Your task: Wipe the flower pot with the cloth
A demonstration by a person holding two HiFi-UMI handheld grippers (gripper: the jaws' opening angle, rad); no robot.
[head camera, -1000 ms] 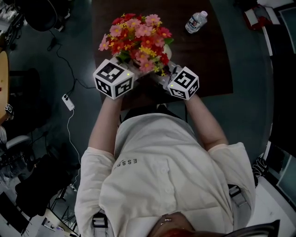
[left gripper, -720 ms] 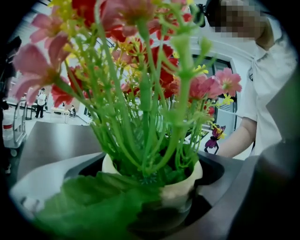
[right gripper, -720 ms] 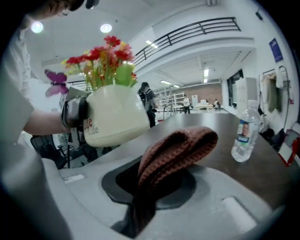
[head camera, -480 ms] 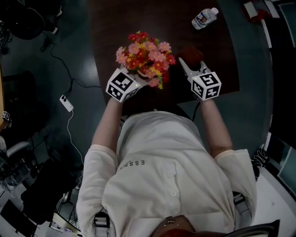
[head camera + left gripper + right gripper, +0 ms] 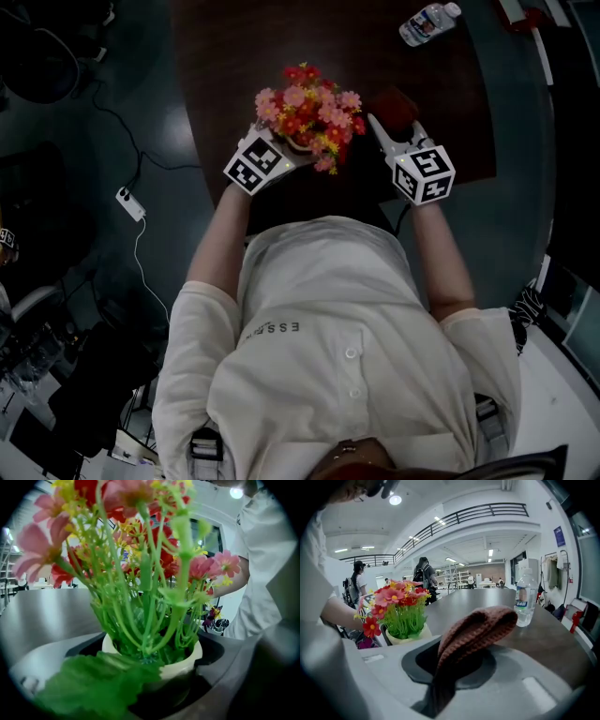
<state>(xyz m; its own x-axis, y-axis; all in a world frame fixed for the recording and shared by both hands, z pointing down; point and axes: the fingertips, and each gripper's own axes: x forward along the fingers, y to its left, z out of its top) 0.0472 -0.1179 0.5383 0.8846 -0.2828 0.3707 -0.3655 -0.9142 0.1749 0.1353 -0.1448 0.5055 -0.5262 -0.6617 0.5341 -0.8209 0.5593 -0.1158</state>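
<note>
Flower pot [image 5: 183, 663] cream, upright, near the table [image 5: 234, 47] edge closest to the person; mostly hidden under its flowers [image 5: 309, 105] in the head view; left gripper [image 5: 286, 155] has its jaws round the pot's body, one on each side, clamped on it just under the rim, so the pot is steadied from the person's left

Right gripper [image 5: 454, 665] closed on the cloth [image 5: 480, 627]; brown knitted, folded over, its loop standing up and forward out of the jaws; lower tail pinched between them

Key relation: from the right gripper view the pot sits ahead and off to the left of the cloth, near but apart, bare table between them; the head view agrees, cloth to the right of the flowers, not touching; the pot's right wall faces the cloth and looks free of the left jaws

Judgement: wiping stroke not yet begun; the right gripper is the one to travel, leftward and slightly forward, low enough to go under the blooms; water bottle [image 5: 427, 21] well apart, far corner
</note>
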